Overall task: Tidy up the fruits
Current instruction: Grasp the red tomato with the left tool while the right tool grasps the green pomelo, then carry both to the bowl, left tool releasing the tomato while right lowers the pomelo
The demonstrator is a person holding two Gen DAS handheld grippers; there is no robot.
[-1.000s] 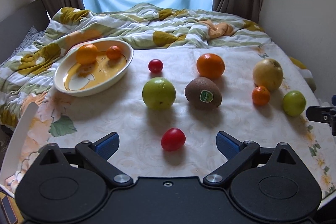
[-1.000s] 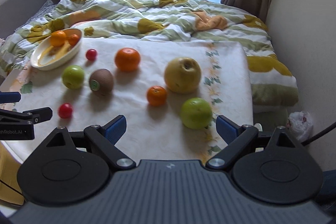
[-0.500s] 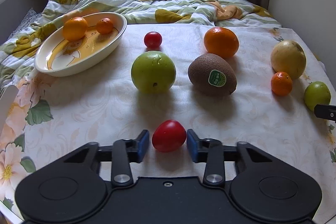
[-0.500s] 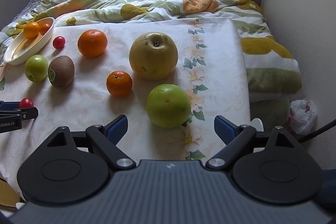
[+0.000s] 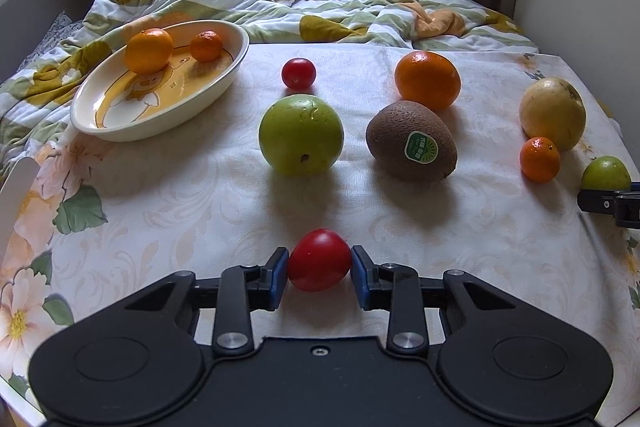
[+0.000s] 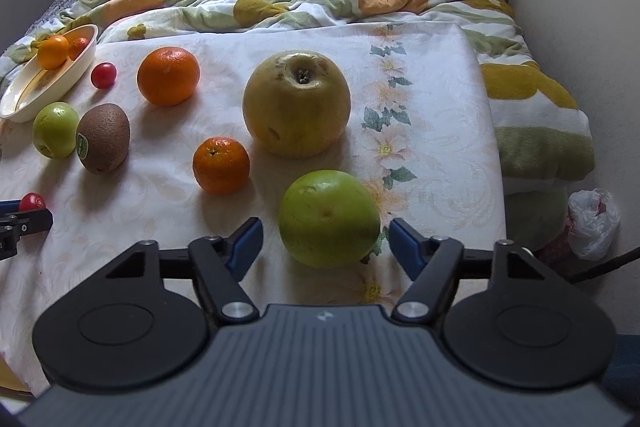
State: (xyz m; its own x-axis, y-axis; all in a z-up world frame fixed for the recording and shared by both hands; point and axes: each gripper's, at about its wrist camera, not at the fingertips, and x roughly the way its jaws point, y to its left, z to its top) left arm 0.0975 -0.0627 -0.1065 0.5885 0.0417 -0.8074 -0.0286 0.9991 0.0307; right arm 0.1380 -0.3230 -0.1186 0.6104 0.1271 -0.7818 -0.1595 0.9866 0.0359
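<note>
Where jaws gaped before, left gripper (image 5: 319,267) clamped on tomato (image 5: 319,259).

Left gripper (image 5: 320,273): matte black body, two round housings with recessed discs, black linkage arms on silver pivot pins, blue pads (image 5: 277,277), one small screw centre top. Right gripper (image 6: 326,241): same black linkages, silver pins, blue pads (image 6: 246,239), but a ribbed dark grey centre cover with a small pale logo.
</note>
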